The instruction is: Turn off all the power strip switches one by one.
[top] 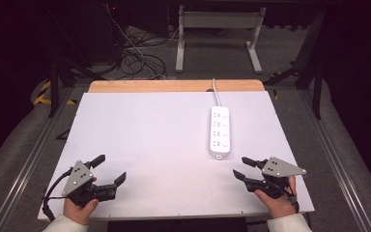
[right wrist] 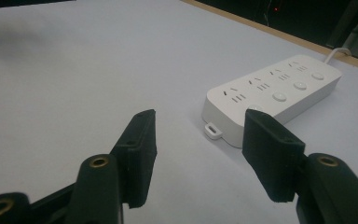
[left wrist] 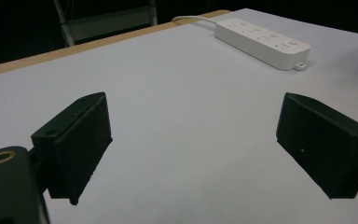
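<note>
Strip (top: 219, 130) lies flat on table (top: 149, 140), right of centre, near right gripper (top: 244, 168), short end just ahead of its jaws. Both sets of jaws spread, nothing btwn them; left gripper (top: 111, 169) well apart from strip. Prob. rigid plastic, light, smooth, so slippery; best pinched across the narrow sides. Cord (top: 215, 92) runs off far edge, plug end hidden. Socket markings too small to read.

- A plain white table top (top: 149, 140) is seen, edged at the far side by a light wooden strip (top: 174, 86).
- The power strip (top: 219, 131) and its cable (top: 216, 94) are coloured white, with pale round buttons and dark socket slots.
- Both the left gripper (top: 111, 169) and the right gripper (top: 241, 167) are finished in black, each topped by a grey plate dotted with dark holes.
- Brass-coloured rings are set in the black jaws.
- The floor (top: 9, 159) is carpeted in grey.
</note>
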`<state>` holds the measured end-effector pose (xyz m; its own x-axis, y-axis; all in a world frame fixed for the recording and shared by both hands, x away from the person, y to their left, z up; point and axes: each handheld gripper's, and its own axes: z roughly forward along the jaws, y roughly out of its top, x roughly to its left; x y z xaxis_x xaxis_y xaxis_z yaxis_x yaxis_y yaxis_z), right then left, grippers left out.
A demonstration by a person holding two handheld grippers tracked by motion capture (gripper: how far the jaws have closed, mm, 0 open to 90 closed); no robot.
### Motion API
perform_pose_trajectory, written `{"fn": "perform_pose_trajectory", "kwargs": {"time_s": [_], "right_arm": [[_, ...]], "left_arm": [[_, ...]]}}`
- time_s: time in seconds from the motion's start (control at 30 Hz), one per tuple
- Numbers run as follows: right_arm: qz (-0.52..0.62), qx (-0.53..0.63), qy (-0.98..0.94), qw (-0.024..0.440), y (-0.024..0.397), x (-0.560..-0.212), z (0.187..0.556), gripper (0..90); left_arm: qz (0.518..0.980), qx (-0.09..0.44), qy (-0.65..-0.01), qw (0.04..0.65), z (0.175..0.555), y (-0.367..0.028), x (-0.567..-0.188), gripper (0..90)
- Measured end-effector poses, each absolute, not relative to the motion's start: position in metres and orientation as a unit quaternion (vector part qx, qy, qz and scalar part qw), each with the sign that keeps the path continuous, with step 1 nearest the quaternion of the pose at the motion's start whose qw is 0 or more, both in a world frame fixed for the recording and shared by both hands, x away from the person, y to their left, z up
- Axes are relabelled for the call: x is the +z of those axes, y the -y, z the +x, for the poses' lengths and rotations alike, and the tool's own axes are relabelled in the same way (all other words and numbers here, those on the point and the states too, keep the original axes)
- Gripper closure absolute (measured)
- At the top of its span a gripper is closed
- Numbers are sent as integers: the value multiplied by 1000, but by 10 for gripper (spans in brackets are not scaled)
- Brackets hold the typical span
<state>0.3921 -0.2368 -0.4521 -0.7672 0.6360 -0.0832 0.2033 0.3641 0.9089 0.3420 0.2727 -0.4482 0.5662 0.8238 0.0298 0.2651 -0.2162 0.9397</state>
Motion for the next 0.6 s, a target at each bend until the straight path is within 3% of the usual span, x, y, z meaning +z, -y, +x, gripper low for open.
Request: {"fn": "perform_pose_trajectory", "kwargs": {"time_s": [0.17, 0.6], "right_arm": [[257, 501, -799, 213, 236, -451, 392, 441], [251, 500, -802, 208, 235, -449, 391, 413]], "left_arm": [[730, 305, -371, 486, 340, -271, -448, 107], [729, 308, -372, 485, 340, -270, -448, 102]]}}
